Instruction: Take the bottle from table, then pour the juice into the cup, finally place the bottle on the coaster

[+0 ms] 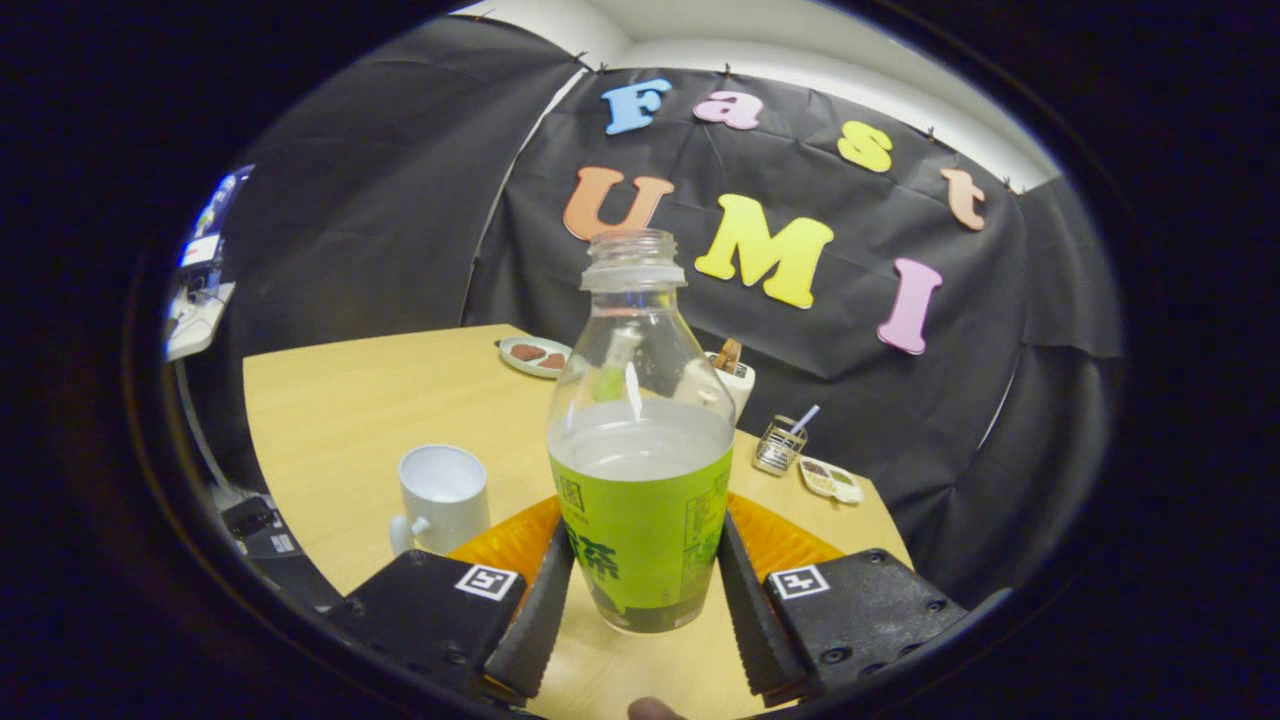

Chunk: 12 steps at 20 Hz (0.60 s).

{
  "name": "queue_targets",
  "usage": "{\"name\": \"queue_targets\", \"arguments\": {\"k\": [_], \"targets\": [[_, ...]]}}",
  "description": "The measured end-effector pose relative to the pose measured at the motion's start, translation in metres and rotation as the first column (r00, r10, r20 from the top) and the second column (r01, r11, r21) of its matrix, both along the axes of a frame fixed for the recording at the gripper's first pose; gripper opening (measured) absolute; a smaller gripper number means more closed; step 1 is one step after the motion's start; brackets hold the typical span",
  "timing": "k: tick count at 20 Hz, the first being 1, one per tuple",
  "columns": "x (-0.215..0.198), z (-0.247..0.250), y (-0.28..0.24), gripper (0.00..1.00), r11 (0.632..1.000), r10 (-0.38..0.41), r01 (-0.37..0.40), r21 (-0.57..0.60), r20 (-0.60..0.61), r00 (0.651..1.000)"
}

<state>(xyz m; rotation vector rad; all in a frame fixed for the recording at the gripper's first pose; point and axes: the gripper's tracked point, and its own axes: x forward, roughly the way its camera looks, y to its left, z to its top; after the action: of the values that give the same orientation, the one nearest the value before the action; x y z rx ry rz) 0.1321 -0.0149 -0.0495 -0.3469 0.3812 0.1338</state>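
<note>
An uncapped clear bottle [640,520] with a green label stands upright between my fingers, about half full of pale liquid. My gripper [645,545] is shut on the bottle, with one finger pressing on each side of the label. An orange coaster [510,545] lies on the table just behind the bottle and shows past both fingers. A white cup [443,495] with a handle stands empty to the left of the bottle, beside the left finger. I cannot tell whether the bottle's base rests on the wooden table [350,420] or hangs just above it.
Beyond the bottle, at the table's far edge, lie a small plate [535,355] with brown pieces, a white holder [738,378] with brown sticks, a small wire-and-glass holder [780,445] and a little dish [832,480]. Equipment [205,270] stands off the table's left side.
</note>
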Motion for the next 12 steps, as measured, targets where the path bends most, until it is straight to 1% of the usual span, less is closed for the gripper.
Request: {"name": "queue_targets", "arguments": {"k": [5, 9, 12], "targets": [[0.002, -0.017, 0.003, 0.78, 0.988, 0.027, -0.037, -0.147, -0.069, 0.997], [0.011, -0.028, 0.008, 0.78, 0.957, 0.048, -0.075, -0.281, -0.102, 0.994], [0.018, -0.034, 0.008, 0.78, 0.932, 0.049, -0.092, -0.351, -0.13, 0.99]]}}
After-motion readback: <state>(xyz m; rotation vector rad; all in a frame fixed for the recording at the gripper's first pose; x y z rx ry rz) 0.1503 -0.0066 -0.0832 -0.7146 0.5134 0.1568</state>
